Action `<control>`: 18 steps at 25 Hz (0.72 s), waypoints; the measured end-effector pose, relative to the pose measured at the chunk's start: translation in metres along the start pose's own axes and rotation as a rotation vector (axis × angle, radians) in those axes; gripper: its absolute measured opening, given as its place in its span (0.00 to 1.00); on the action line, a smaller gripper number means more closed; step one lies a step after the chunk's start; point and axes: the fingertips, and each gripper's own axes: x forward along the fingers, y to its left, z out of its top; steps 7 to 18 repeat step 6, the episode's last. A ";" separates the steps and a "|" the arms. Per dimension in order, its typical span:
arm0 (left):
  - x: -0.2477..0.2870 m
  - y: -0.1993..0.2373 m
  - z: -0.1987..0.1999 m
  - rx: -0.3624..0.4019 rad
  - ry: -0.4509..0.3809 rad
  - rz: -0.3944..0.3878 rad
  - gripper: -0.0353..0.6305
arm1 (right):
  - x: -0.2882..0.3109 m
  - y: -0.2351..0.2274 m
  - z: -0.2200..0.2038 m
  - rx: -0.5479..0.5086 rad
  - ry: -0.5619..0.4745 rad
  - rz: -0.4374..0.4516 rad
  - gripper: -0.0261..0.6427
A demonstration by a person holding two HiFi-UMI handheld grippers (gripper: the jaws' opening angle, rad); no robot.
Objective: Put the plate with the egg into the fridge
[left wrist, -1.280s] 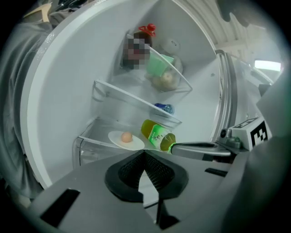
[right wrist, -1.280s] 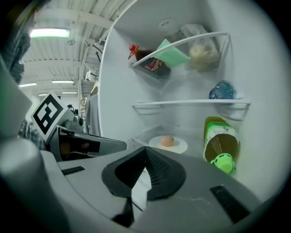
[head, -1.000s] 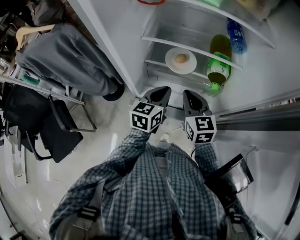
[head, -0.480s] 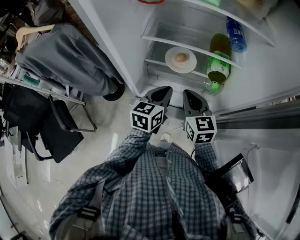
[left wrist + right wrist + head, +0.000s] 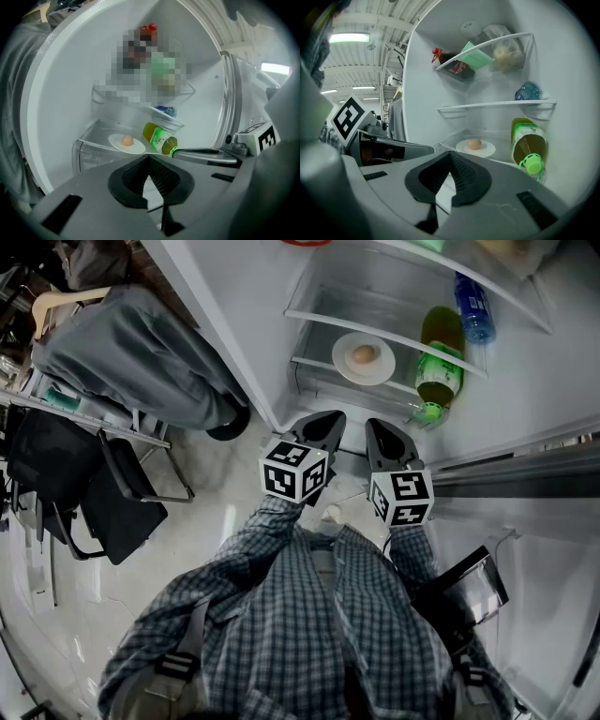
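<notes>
A white plate (image 5: pixel 347 365) with a brown egg (image 5: pixel 365 354) rests on a lower glass shelf inside the open fridge. The left gripper view shows the plate (image 5: pixel 137 148) and egg (image 5: pixel 127 139) ahead, as does the right gripper view, with the plate (image 5: pixel 486 150) under the egg (image 5: pixel 474 144). My left gripper (image 5: pixel 328 420) and right gripper (image 5: pixel 380 427) hover side by side outside the fridge, just short of that shelf. Both are shut and hold nothing. A green bottle (image 5: pixel 438 367) lies to the right of the plate.
A blue-capped bottle (image 5: pixel 472 310) sits on the shelf above. Upper shelves hold a dark sauce bottle (image 5: pixel 454 65) and bags. The fridge door (image 5: pixel 534 474) stands open at right. A black chair (image 5: pixel 103 493) and a grey jacket (image 5: pixel 131 352) are on the left.
</notes>
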 end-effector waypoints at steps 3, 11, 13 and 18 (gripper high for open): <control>-0.001 0.001 0.001 -0.002 -0.001 0.002 0.06 | 0.001 0.001 -0.001 0.000 0.005 0.002 0.05; -0.002 0.002 0.003 -0.004 -0.005 0.004 0.06 | 0.002 0.001 0.000 0.004 0.007 0.006 0.05; -0.002 0.002 0.003 -0.004 -0.005 0.004 0.06 | 0.002 0.001 0.000 0.004 0.007 0.006 0.05; -0.002 0.002 0.003 -0.004 -0.005 0.004 0.06 | 0.002 0.001 0.000 0.004 0.007 0.006 0.05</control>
